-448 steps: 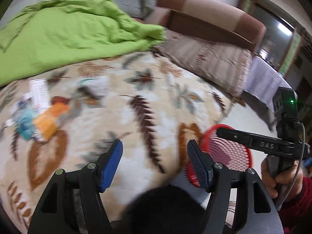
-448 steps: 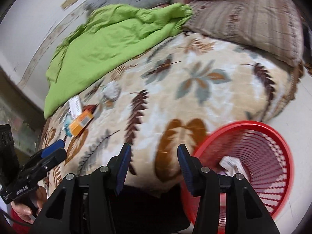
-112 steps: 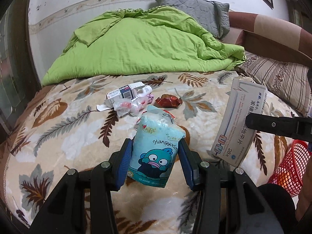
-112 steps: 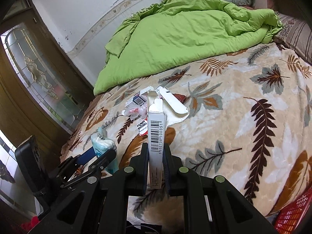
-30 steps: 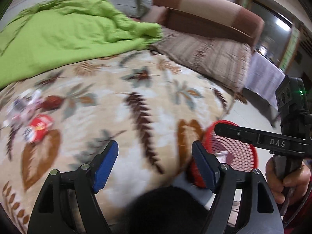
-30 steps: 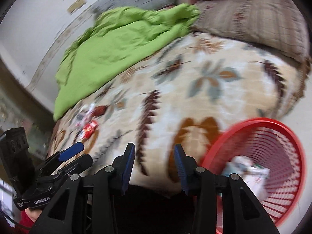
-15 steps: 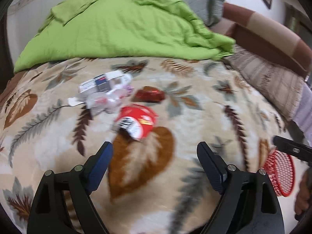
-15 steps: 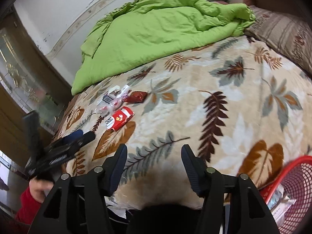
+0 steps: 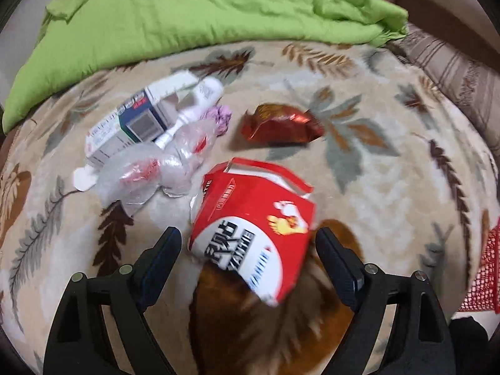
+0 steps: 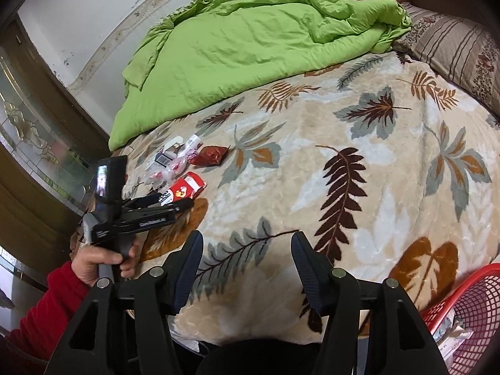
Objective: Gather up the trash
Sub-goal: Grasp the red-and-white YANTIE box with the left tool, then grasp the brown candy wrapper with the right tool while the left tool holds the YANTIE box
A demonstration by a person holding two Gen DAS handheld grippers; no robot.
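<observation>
Since half second ago, left gripper (image 9: 248, 250) brought down close over red box (image 9: 253, 228); box now framed between spread, empty jaws, ready for pinch. Right gripper (image 10: 247, 262) held back near bed edge, jaws released, empty. Foil wrapper (image 9: 281, 123), plastic bag (image 9: 156, 168) left beyond box. Basket (image 10: 468, 306) kept near right for drop.

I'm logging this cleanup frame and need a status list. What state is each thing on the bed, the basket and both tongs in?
left tongs: open, straddling the red box
right tongs: open, empty
red box: flap open, lying on the blanket
red foil wrapper: crumpled
clear plastic bag: crumpled
white-and-blue carton: end flap open
red basket: holds some trash
green quilt: rumpled
</observation>
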